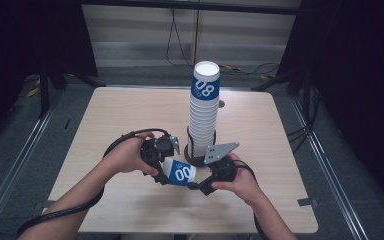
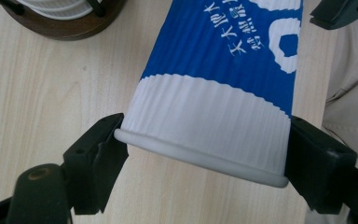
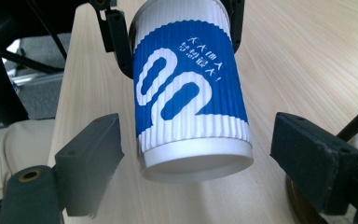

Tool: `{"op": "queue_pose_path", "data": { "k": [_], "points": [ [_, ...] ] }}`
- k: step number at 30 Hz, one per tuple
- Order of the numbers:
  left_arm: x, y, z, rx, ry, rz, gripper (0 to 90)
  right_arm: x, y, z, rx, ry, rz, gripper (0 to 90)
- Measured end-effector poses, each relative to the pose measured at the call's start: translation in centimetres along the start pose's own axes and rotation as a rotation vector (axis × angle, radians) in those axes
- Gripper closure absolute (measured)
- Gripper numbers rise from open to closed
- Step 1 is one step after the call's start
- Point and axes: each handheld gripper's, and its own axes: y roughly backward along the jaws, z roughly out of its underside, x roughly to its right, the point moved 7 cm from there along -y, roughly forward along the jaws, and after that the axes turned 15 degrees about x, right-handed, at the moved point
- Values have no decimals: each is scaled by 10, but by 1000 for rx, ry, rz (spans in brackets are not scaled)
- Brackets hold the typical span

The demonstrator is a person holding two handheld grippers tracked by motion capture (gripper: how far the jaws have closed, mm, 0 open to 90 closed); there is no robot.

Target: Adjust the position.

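- The blue and white ribbed paper cup (image 1: 179, 173) lies on its side in the air, a little above the pale wooden table (image 1: 130, 115), between the two hands and just in front of the stack.
- The left gripper (image 2: 205, 140) holds this cup at its rolled rim: in the left gripper view both black jaws press on the rim end, one on each side.
- The right gripper (image 3: 193, 154) stands wide at the closed bottom of the cup; in the right gripper view there is a clear gap between each pad and the cup wall, so it grips nothing.
- Behind them the tall stack of white ribbed paper cups (image 1: 202, 120), with a blue cup on top, stands on a round dark wooden base (image 1: 196, 159).
- I think the cup is passing from one hand to the other, and the risks come from this.
- If the left jaws let go before the right jaws close, the cup can drop and roll over the table.
- The grip is only at the rim, so a hard squeeze can bend the thin paper and make the mouth oval.
- The right pads may close on the tapered bottom and slip off it.
- The right hand (image 1: 240, 182) is near the base; a wide move there can push the tall stack, which looks easy to tip.
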Motion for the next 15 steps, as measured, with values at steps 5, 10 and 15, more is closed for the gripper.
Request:
{"op": "queue_pose_path", "data": {
  "k": [5,10,15],
  "points": [
    [0,-1,0,1,8,1,195,0,-2,-3,-54,39,2,157],
    [1,-1,0,0,15,9,195,0,-4,-5,-95,54,-13,157],
    [1,0,-1,12,19,7,195,-1,-9,-2,-132,69,-22,158]
  ]
}}
